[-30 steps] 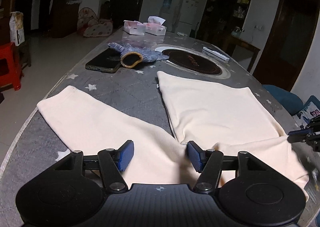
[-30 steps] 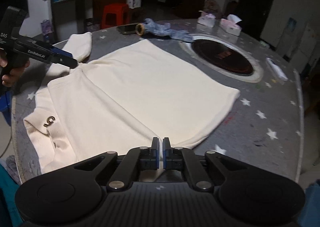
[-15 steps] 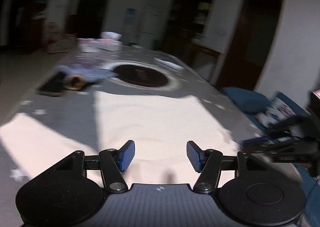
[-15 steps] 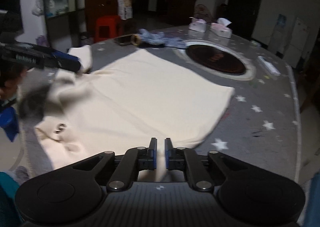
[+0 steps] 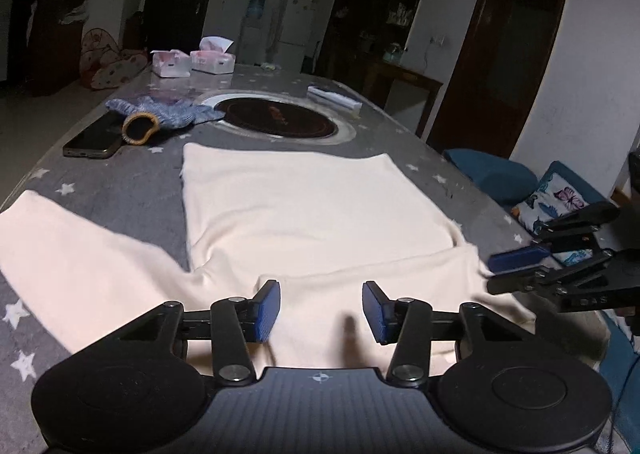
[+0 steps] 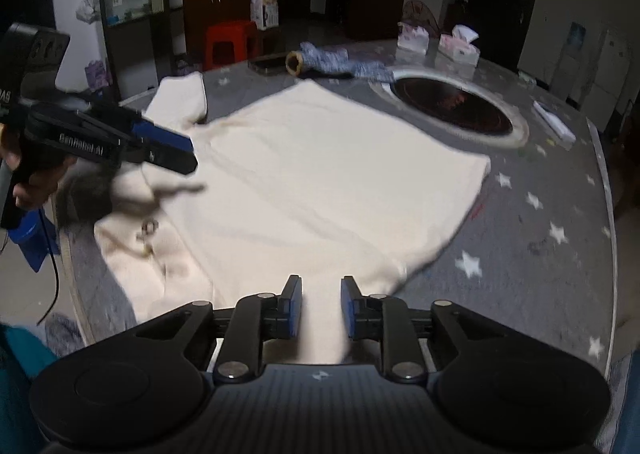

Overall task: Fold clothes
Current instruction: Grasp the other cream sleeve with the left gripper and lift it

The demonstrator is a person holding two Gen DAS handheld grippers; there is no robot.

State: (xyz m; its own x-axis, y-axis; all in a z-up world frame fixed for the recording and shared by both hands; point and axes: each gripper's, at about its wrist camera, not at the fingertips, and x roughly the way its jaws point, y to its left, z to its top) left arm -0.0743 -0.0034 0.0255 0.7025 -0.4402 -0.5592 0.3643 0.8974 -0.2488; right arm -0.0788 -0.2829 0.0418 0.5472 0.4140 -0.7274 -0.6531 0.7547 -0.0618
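Note:
A cream sweatshirt (image 5: 312, 209) lies flat on the grey star-print table, one sleeve (image 5: 60, 250) spread to the left. In the right wrist view the same sweatshirt (image 6: 320, 181) fills the table's near half, its collar with a small logo at the near left. My left gripper (image 5: 320, 308) is open and empty, just above the garment's near edge; it shows from the side in the right wrist view (image 6: 160, 149). My right gripper (image 6: 320, 308) is open over the right sleeve, which lies between its fingers; it also shows in the left wrist view (image 5: 516, 266).
A phone (image 5: 94, 137), a blue knit glove (image 5: 160, 113), two tissue boxes (image 5: 192, 61) and a round hotplate (image 5: 280, 121) lie on the table's far half. The table edge (image 6: 604, 189) curves on the right. A red stool (image 6: 230, 41) stands beyond the table.
My right gripper has opened and let go of the sleeve it was shut on. My left gripper has swung right, from the left sleeve toward the garment's middle, staying open.

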